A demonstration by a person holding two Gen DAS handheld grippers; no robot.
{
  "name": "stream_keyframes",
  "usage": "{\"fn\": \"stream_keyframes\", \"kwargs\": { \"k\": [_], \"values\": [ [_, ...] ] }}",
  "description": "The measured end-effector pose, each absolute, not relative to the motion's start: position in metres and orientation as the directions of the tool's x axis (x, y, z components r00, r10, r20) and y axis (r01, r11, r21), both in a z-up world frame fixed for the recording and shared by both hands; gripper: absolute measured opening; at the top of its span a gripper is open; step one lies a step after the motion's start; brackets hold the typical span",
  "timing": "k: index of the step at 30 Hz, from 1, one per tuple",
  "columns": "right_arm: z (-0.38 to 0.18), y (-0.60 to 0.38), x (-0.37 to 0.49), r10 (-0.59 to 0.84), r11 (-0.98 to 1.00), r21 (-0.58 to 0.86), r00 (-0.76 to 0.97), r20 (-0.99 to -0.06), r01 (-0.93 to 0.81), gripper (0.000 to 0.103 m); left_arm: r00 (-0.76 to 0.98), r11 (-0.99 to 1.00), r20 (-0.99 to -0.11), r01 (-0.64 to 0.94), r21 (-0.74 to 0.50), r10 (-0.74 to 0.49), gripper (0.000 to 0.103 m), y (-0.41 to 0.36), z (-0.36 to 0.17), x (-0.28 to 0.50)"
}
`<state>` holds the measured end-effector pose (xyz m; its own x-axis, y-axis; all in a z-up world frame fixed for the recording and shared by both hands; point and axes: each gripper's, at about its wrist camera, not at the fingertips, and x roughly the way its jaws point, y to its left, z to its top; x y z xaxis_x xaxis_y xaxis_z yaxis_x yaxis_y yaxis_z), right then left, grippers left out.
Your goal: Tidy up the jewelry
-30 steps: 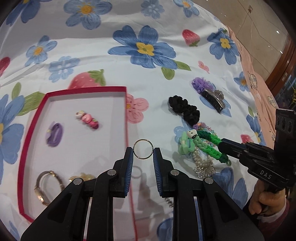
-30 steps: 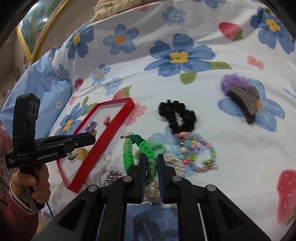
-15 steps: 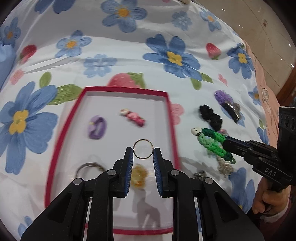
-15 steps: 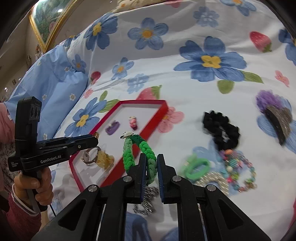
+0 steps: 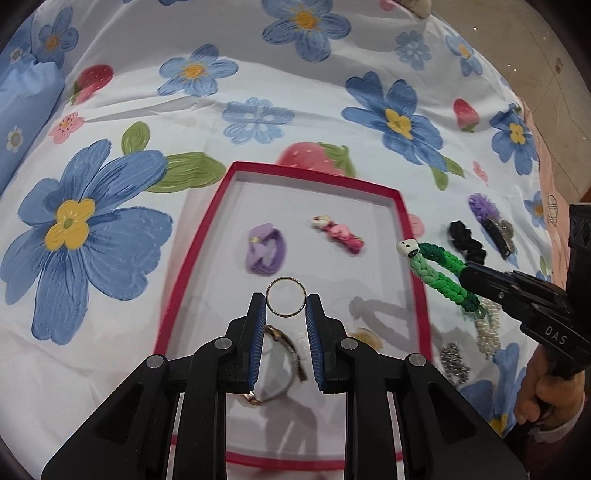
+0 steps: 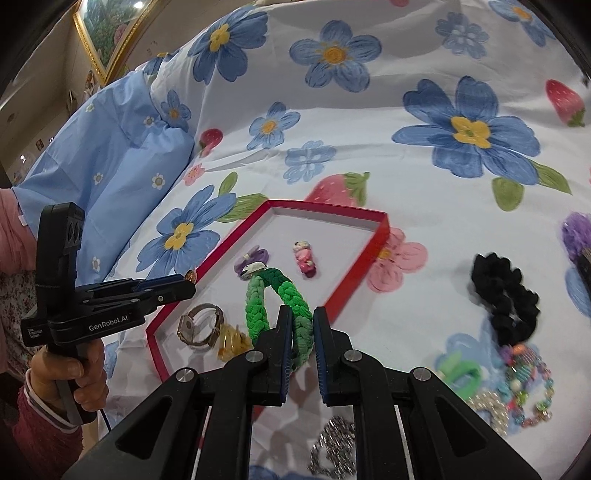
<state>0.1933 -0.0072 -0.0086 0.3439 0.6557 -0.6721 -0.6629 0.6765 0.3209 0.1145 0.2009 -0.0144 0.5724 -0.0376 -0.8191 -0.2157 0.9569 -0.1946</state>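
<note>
Where the work is laid out, a white bedsheet [image 5: 258,85] printed with blue flowers and strawberries is spread over a soft surface, with a light-blue pillow [image 6: 110,147] at its far left and a gilt-framed picture [image 6: 107,29] seen on the wall behind. On the sheet a shallow red-rimmed tray [image 5: 195,254] with a pale floor is set; in it a purple hair tie [image 5: 266,249], a pink clip [image 5: 340,234], a watch [image 6: 199,325] and a small yellow piece [image 6: 232,341] are lying. To the right of the tray, on the sheet, a black scrunchie [image 6: 504,299], a beaded bracelet [image 6: 528,387], a pearl strand [image 5: 487,325] and a silver chain [image 6: 332,450] are scattered. A thin metal ring [image 5: 286,297] is clamped edge to edge between the blue pads of the left gripper [image 5: 286,308] and is held above the tray's floor, its round outline fully open to view. A braided green bracelet [image 6: 277,306], shading from pale to dark green and tipped with a small white bead, is pinched in the nearly closed right gripper [image 6: 300,325]; it is held in the air at the tray's right rim.
</note>
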Motion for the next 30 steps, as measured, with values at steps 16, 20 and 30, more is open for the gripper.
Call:
{"fn": "stream_keyframes", "kwargs": {
  "k": [16,20,30],
  "values": [
    [-0.041,0.06,0.221,0.569,0.673,0.221,0.304,-0.764,-0.706,0.011,0.478,0.959,-0.878,-0.24,-0.153,-0.021,0.02,0.228,-0.059,0.152],
    [-0.052,0.068,0.223,0.538,0.672,0.194,0.291,-0.791,-0.715,0.011,0.459,0.962,-0.888,-0.234,-0.141,-0.019,0.02,0.227,-0.064,0.156],
    [-0.056,0.077,0.226,0.513,0.662,0.163,0.283,-0.811,-0.732,0.012,0.43,0.969,-0.903,-0.215,-0.119,-0.015,0.02,0.223,-0.07,0.162]
  ]
}}
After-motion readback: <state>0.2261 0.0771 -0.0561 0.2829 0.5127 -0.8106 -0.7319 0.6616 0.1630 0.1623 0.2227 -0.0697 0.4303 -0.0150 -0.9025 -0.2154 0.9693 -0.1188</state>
